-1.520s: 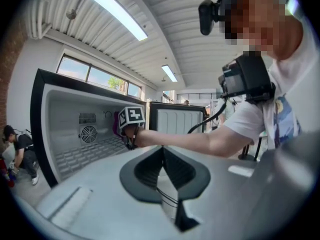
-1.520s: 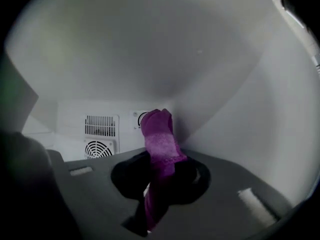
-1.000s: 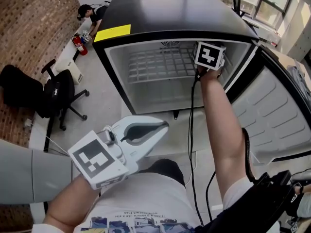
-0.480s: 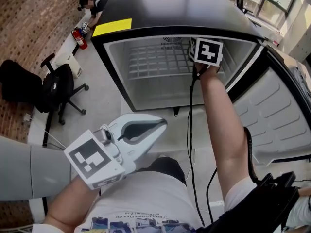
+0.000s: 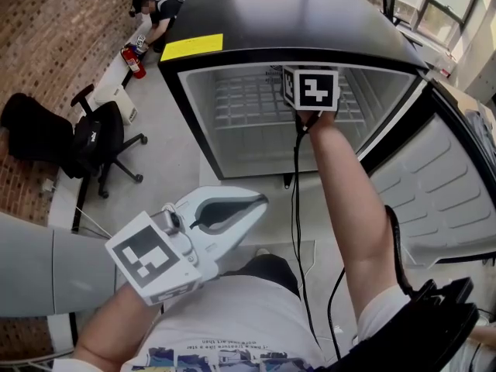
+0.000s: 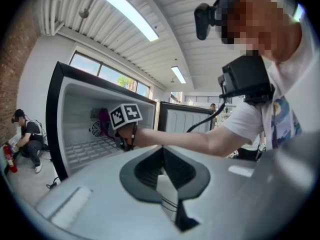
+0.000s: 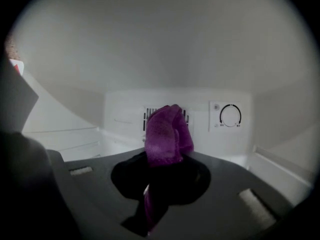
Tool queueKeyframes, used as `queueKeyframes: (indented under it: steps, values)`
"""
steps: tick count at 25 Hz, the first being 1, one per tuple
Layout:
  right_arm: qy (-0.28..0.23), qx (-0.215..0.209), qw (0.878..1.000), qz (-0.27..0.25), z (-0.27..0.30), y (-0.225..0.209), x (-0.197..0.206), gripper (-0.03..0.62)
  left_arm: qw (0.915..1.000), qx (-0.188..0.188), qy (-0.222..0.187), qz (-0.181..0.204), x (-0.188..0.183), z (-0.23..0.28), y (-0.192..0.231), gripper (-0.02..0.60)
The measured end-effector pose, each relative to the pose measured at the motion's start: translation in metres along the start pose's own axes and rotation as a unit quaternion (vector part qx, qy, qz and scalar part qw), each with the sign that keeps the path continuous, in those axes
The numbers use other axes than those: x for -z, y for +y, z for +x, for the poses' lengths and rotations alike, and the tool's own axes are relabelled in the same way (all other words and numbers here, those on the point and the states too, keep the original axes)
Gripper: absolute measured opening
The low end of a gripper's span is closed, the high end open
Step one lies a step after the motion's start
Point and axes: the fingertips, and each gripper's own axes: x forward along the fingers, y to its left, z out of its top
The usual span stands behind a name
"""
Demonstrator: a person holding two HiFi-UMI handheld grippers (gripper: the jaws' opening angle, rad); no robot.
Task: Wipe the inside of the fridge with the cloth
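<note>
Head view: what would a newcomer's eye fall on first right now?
The black-topped fridge standing open at the top of the view, with the right gripper reached inside, shut on a purple cloth. Next, the left gripper, shut and empty, held low in the foreground.

No writing is legible: the yellow label [image 5: 191,46] on the fridge [image 5: 310,22] and the dial sticker [image 7: 230,116] inside are too small.

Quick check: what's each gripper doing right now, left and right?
Left gripper: closed, empty.
Right gripper: closed on the purple cloth, inside the fridge.
</note>
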Motion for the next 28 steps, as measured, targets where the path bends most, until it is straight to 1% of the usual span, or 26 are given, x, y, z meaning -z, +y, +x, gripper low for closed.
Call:
queueKeyframes:
  steps: [4,9,11,15,20,28]
  values:
    - [0.001,-0.018,1.0,-0.006,0.004,0.017,-0.001,0.052,0.9999,-0.01,0.004,0.005,0.003,-0.004,0.005,0.005]
    - [-0.001,-0.045,0.999,-0.008,0.007,0.041,0.0,0.052,0.9999,0.003,-0.008,-0.007,0.001,-0.006,-0.003,0.005]
    - [-0.001,-0.06,0.998,-0.013,0.01,0.054,-0.001,0.052,0.9999,0.002,-0.006,-0.008,-0.001,-0.008,-0.005,0.005]
    - [-0.004,-0.095,0.995,-0.019,0.015,0.082,-0.003,0.052,0.9999,-0.012,-0.002,-0.003,-0.001,-0.014,-0.001,0.005]
    - [-0.004,-0.139,0.99,-0.027,0.022,0.112,-0.006,0.052,0.9997,-0.024,-0.002,-0.01,0.0,-0.019,0.004,0.005]
    - [0.003,-0.185,0.982,-0.049,0.029,0.15,-0.009,0.052,0.9993,-0.037,-0.004,-0.006,-0.002,-0.021,0.009,0.005]
